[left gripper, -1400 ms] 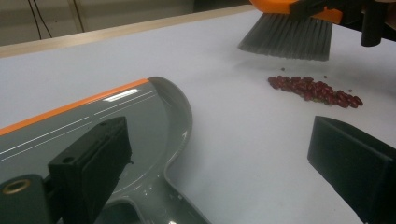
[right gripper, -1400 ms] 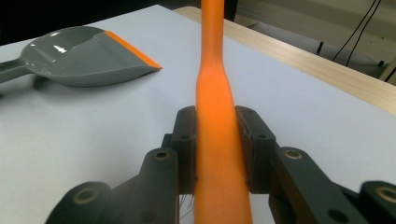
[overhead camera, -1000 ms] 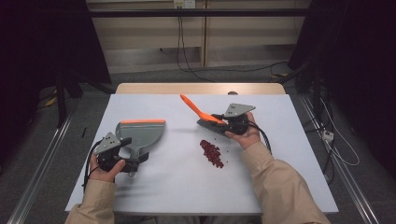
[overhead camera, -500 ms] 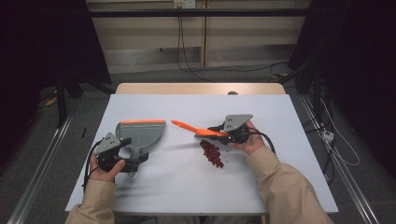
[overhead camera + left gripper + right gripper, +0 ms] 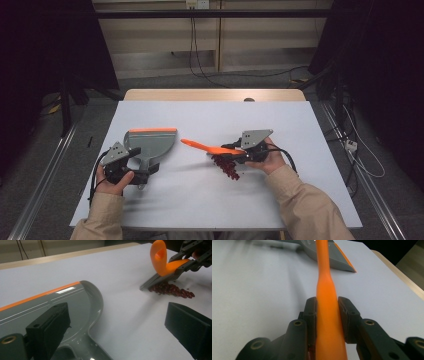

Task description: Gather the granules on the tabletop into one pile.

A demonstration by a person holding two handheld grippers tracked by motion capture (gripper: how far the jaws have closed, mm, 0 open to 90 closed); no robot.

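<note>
A grey dustpan (image 5: pixel 150 142) with an orange lip lies flat at the table's left, its handle toward me. My left gripper (image 5: pixel 145 170) is at that handle, and the left gripper view shows the jaws wide apart, the dustpan (image 5: pixel 50 307) lying beside the left one. My right gripper (image 5: pixel 232 150) is shut on the handle of an orange brush (image 5: pixel 200 146). Its pads (image 5: pixel 310 312) press the brush handle (image 5: pixel 325 285) from both sides. The grey bristles rest at a pile of dark red beans (image 5: pixel 227 167) mid-table, also in the left gripper view as beans (image 5: pixel 172 290) under the brush (image 5: pixel 162 262).
The white table top (image 5: pixel 300 130) has a wooden strip (image 5: pixel 215 95) along its far edge. Cables trail on the floor behind and to the right. Open surface lies between the dustpan and the beans.
My right gripper has swung the brush down and to the left, from pointing up at the back to lying low over the beans. The left hand and dustpan have stayed put.
</note>
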